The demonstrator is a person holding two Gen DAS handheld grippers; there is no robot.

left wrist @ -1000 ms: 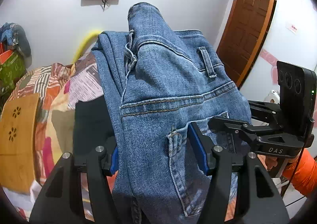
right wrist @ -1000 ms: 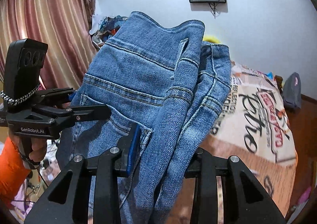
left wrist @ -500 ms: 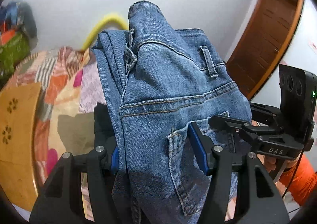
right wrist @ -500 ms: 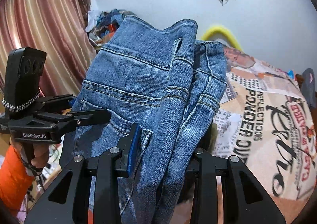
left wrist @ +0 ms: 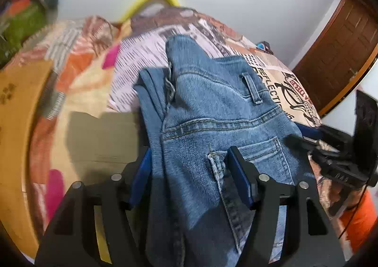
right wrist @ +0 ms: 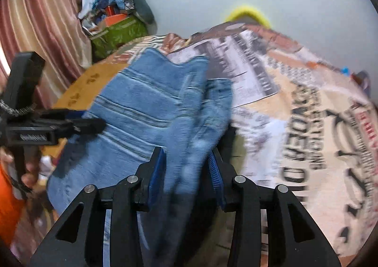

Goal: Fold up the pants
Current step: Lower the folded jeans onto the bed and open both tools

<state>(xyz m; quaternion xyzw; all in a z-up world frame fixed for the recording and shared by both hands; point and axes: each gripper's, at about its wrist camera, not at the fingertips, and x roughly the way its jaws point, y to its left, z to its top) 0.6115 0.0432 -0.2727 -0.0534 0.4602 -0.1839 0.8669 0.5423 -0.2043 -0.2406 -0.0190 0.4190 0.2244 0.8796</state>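
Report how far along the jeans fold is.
Done: the jeans are already doubled, layers stacked at the waistband. In hand: the left gripper and right gripper each clamp a side of the bundle, holding it above the bed. Left: lay it on the bed, release, and possibly fold again; whether it touches the cover yet cannot be told.

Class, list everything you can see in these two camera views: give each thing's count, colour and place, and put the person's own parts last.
jeans: one, blue denim, held up over the bed
bedspread: one, printed beige, orange and pink, under the jeans
wooden board: one, tan, bed's edge
curtain: one, striped pink, beside the wall
clutter pile: one, green and mixed, by the wall
door: one, brown
left claw: black with blue pads, shut on the jeans
right claw: black with blue pads, shut on the jeans
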